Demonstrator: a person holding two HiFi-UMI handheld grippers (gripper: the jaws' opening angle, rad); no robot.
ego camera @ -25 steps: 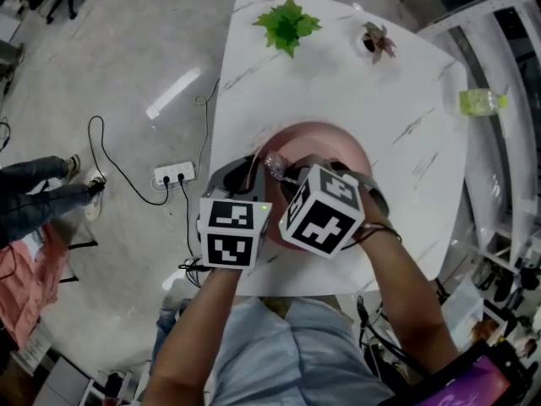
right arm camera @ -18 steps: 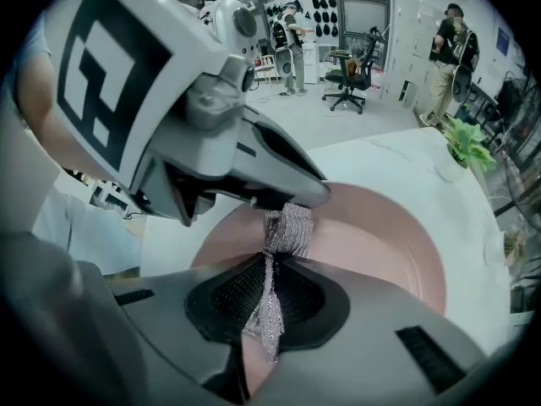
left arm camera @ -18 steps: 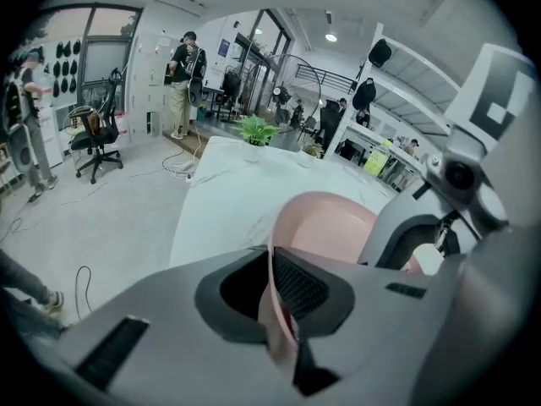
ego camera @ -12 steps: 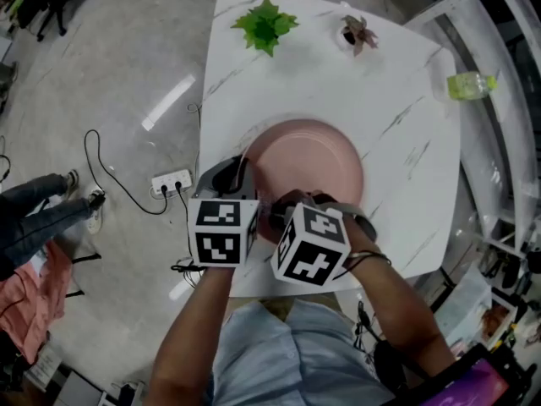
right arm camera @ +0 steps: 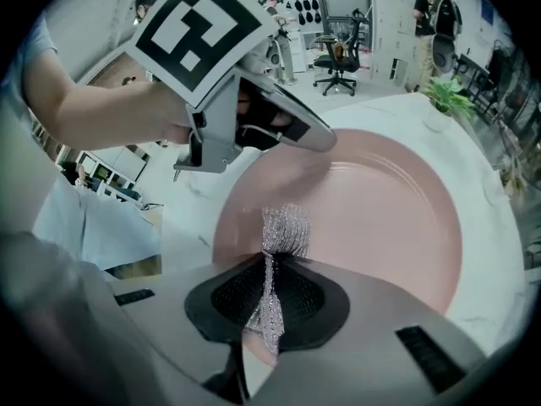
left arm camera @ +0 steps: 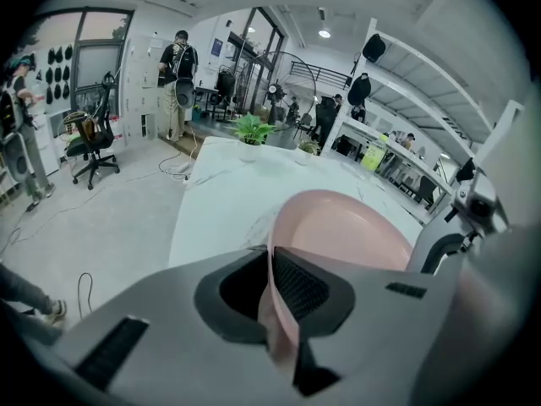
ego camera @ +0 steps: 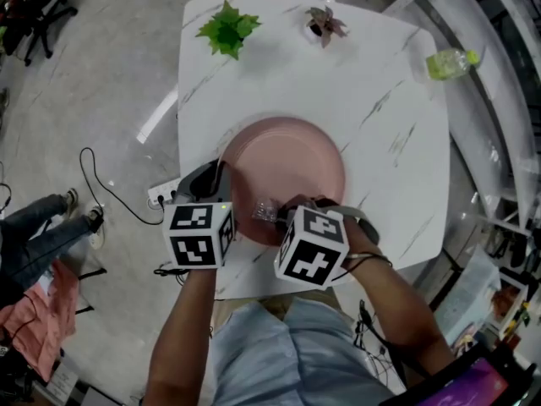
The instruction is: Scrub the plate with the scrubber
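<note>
A round pink plate [ego camera: 292, 163] lies on the white marble table [ego camera: 385, 117], near its front edge. My left gripper [ego camera: 221, 178] is shut on the plate's left rim; in the left gripper view the thin rim [left arm camera: 272, 265] runs between the two dark pads. My right gripper [ego camera: 277, 213] is shut on a silvery mesh scrubber [ego camera: 264, 211], which rests on the near left part of the plate. In the right gripper view the scrubber [right arm camera: 284, 230] sticks out of the jaws onto the plate [right arm camera: 389, 214], with the left gripper [right arm camera: 325, 142] just beyond it.
A green leafy plant [ego camera: 226, 28] and a small reddish plant [ego camera: 324, 22] stand at the table's far edge. A green bottle [ego camera: 446, 62] lies on white shelving to the right. A power strip [ego camera: 161, 194] with cables lies on the floor at left, near a person's legs [ego camera: 42, 222].
My right gripper has drawn the scrubber back across the plate, from its far left part to the near rim. The left gripper has kept its hold on the rim.
</note>
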